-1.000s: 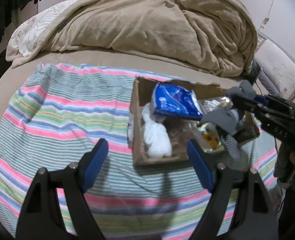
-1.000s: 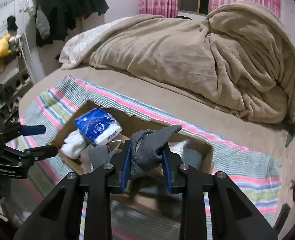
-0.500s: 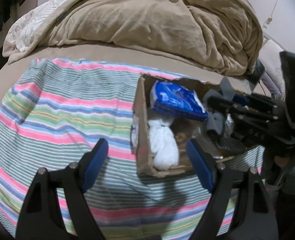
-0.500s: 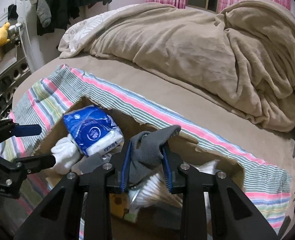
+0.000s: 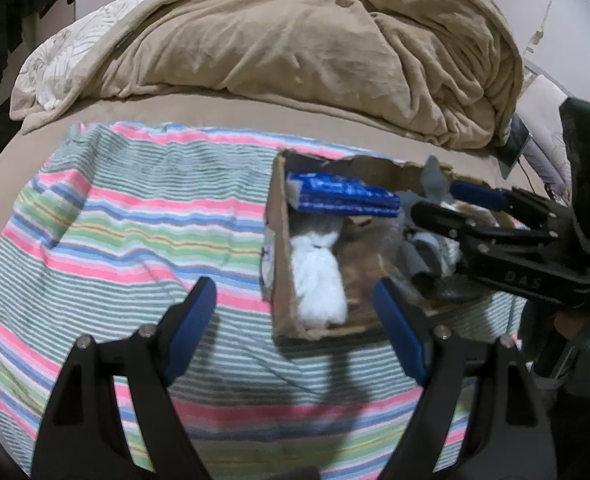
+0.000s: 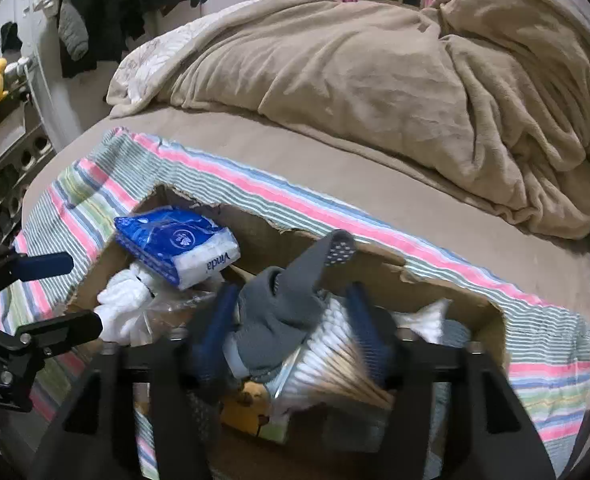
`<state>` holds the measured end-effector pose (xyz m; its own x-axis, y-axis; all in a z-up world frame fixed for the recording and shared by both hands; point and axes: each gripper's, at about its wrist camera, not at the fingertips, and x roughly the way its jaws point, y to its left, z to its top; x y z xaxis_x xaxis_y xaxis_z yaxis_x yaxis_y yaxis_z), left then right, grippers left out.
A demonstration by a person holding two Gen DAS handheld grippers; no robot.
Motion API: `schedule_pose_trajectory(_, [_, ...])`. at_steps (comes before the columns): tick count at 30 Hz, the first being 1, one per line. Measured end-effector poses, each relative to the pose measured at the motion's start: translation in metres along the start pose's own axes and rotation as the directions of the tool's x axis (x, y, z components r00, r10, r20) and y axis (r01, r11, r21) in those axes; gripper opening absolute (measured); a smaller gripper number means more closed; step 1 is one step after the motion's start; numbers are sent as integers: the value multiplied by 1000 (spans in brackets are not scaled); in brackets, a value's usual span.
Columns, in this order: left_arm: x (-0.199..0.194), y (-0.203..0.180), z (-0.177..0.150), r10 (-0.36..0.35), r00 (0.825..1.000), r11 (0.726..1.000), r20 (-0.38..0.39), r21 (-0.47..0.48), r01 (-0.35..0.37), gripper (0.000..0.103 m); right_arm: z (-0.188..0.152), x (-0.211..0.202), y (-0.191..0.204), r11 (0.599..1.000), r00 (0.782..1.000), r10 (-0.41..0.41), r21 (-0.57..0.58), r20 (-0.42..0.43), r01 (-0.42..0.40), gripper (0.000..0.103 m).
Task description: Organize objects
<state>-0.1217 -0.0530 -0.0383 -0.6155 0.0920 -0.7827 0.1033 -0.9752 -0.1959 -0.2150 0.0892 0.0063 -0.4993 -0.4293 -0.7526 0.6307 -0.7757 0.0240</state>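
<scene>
"Sock (image 6: 279,308), the grey one: where have you got it?" my spotter asks.

"Right at my right gripper (image 6: 289,300), low inside the cardboard box (image 6: 375,256). The fingers stand spread, wider than the sock. One pad seems to brush it and the other shows a gap, so I judge it is lying loose on the pile and not pinched. The view is blurred there, so take that with care."

"Why that spot?"

"Because it is the one soft gap I can reach. Just beside the sock lies a clear pack of cotton swabs (image 6: 335,352), and the sock rests partly against it, its toe sticking up toward the far wall. Farther left, the white cloth bundle (image 6: 123,304) fills the box's left end, and the blue tissue pack (image 6: 175,244) leans on top of it against the rim. I read the right half as the place for small soft things."

"And your left?"

"The left gripper (image 5: 295,290) holds nothing. Its fingers are spread wide, over the striped cloth (image 5: 135,220) just short of the box's near wall. I keep it there, I think, to steady the box if it slides. Cardboard on fabric on a bed (image 6: 335,176) would shift easily."

"Anything behind?"

"Only the beige duvet (image 6: 375,80), heaped well beyond the box, out of the way."
</scene>
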Motion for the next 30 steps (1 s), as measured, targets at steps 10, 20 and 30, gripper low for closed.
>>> schedule_pose_trajectory(10, [-27,-20,-9,22,1000,999,9,40,-23,82,-9,-40,3,999,999,35,36,37,-37,72])
schedule_pose_trajectory(20, [-52,-41,-28,36,999,998,24,47,-37,82,-32,-93,2,995,998,23,95,50,-28,72])
schedule_pose_trajectory(30, [-81,-61,-51,26,999,997,44,76,-30,82,-56,-127,7,994,998,4,108,61,-11,72])
